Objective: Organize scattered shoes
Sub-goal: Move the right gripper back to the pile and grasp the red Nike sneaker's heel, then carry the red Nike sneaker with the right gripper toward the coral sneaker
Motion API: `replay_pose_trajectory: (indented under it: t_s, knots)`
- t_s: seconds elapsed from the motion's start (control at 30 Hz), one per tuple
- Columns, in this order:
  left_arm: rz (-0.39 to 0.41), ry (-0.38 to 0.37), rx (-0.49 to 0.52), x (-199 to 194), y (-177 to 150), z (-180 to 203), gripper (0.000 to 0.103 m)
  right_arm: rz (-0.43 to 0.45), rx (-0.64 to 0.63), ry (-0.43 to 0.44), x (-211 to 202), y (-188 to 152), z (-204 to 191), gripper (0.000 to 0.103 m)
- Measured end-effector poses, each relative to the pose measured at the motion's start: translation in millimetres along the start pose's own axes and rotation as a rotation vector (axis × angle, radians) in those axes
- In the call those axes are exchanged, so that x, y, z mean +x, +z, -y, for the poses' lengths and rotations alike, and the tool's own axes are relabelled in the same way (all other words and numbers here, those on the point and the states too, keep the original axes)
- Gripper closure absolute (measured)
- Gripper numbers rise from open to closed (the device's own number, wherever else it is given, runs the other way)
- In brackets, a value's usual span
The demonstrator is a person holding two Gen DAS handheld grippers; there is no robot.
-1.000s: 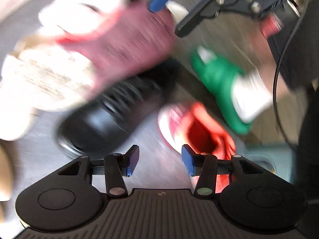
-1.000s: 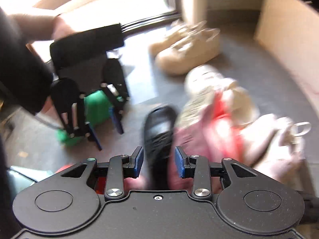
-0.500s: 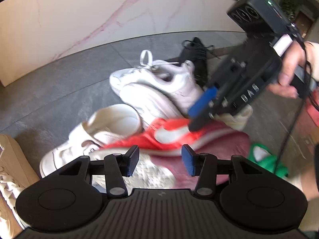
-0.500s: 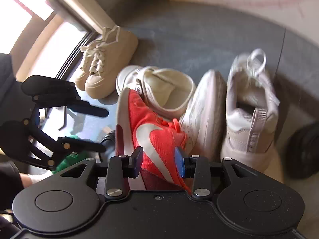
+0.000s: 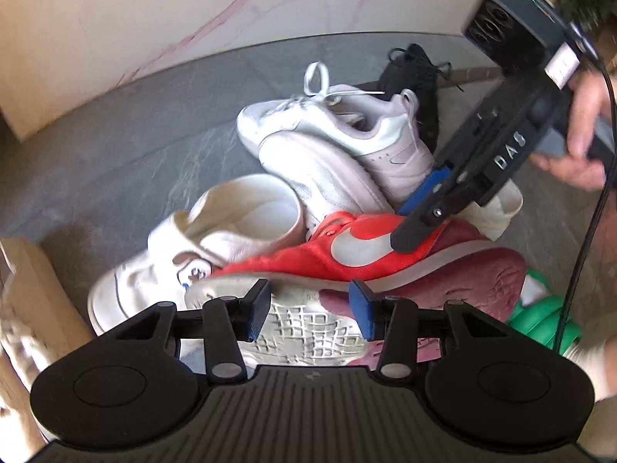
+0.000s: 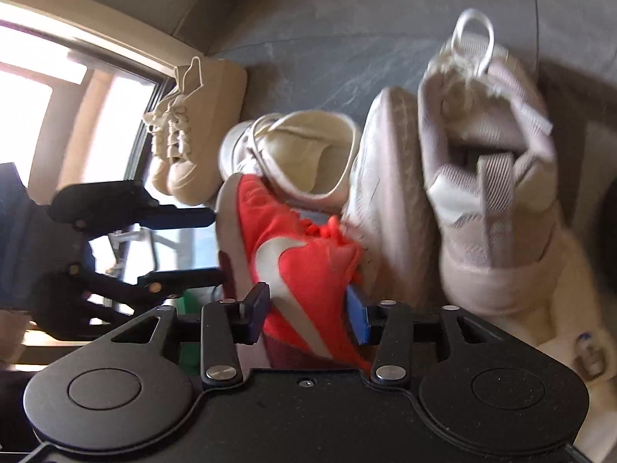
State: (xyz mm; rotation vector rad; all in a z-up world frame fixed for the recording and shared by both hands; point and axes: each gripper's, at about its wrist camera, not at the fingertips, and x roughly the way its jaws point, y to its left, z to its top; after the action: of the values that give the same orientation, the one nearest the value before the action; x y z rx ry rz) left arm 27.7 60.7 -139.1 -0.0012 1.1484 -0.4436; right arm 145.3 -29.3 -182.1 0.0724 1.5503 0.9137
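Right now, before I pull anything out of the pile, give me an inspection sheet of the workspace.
Surface: grey stone floor, bare beyond the pile.
Job's things: red sneaker on its side, sole toward the left tool; white sneakers; cream high-top; black shoe; beige pair.
Clutter: green item, partly hidden.
Tools: left tool closing, at the red sneaker's sole; right tool opening, straddling its upper.
Cables: black cable hanging from the right tool.
Surroundings: marble wall, bright window.
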Motion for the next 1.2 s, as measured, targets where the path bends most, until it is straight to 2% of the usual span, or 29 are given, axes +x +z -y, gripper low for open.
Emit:
replay_pose_trajectory:
  t_s: [0.2,0.27,0.33,0.43,0.5,0.63,0.77,0.83,0.93,1.0,1.2]
  knots:
    - [-0.018,-0.022,-0.027,-6.9,-8.8,-6.1,0.064,0.029,0.008,0.06,-14.6,-6.0,-5.3,0.069]
    - [-0.024,-0.012,-0.009,-13.5,-10.7,-6.1,0.069,0.034,0.005,0.101,-19.1,-7.5,-10.4,0.071]
    - [-0.001,-0.018,-0.001,-22.1,-10.7,-7.7,0.069,0.03,-0.029,0.113,-22.6,-11.2,-22.3,0.077]
    - [0.049,-0.044,-0.008,-34.7,-9.3,-11.9,0.069,0.019,-0.085,0.134,-25.1,-15.4,-41.1,0.081]
    - [0.025,-0.025,-0.001,-31.8,-9.0,-13.5,0.069,-0.003,-0.135,0.159,-22.4,-19.8,-60.5,0.083]
    - [0.0,-0.019,-0.021,-26.2,-13.4,-18.0,0.069,-0.006,-0.222,0.107,-15.8,-23.8,-86.1,0.081]
    - [-0.031,-0.017,-0.028,-22.0,-18.9,-20.1,0.069,-0.029,-0.226,0.099,-5.8,-21.6,-92.0,0.079]
    - [-0.045,-0.016,-0.029,-19.3,-23.1,-20.7,0.069,-0.031,-0.221,0.092,0.0,-20.9,-92.4,0.082]
    - [-0.05,-0.029,-0.036,-20.5,-27.6,-23.7,0.069,-0.019,-0.24,0.084,-17.1,-27.2,-89.0,0.084]
    - [-0.053,-0.044,-0.035,-23.8,-30.3,-25.3,0.069,-0.012,-0.319,0.051,-3.9,-27.6,-105.1,0.086]
    - [-0.035,-0.05,-0.01,-52.0,-38.6,-27.9,0.069,-0.013,-0.552,-0.029,-10.9,-45.9,-148.4,0.09]
